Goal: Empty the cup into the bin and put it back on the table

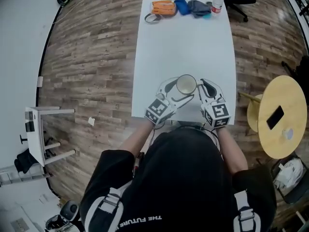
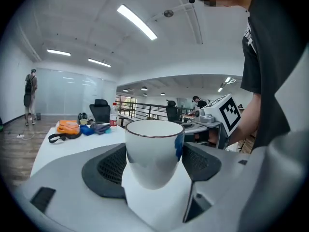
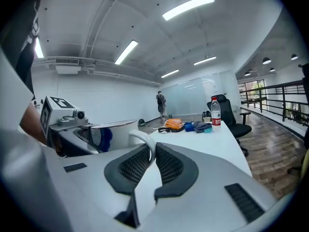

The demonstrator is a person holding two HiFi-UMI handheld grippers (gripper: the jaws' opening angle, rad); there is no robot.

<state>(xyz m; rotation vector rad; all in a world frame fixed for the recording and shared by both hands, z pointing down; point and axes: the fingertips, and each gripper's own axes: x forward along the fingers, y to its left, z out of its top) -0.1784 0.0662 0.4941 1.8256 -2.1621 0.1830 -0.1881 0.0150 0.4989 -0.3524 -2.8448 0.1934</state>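
A white cup (image 1: 186,85) with a dark rim and a blue mark stands upright over the near end of the white table (image 1: 183,47). My left gripper (image 1: 177,93) is shut on the cup's body (image 2: 153,153), with a black pad against each side. My right gripper (image 1: 202,87) is shut on the cup's handle (image 3: 145,140), which is pinched between its two pads. The cup's inside looks empty in the head view. Whether its base rests on the table is hidden.
An orange bag (image 1: 163,7), a blue pouch (image 1: 182,6), a grey cloth (image 1: 198,7) and a water bottle (image 1: 217,0) lie at the table's far end. A round yellow side table (image 1: 285,129) stands at the right and a white stool (image 1: 43,134) at the left.
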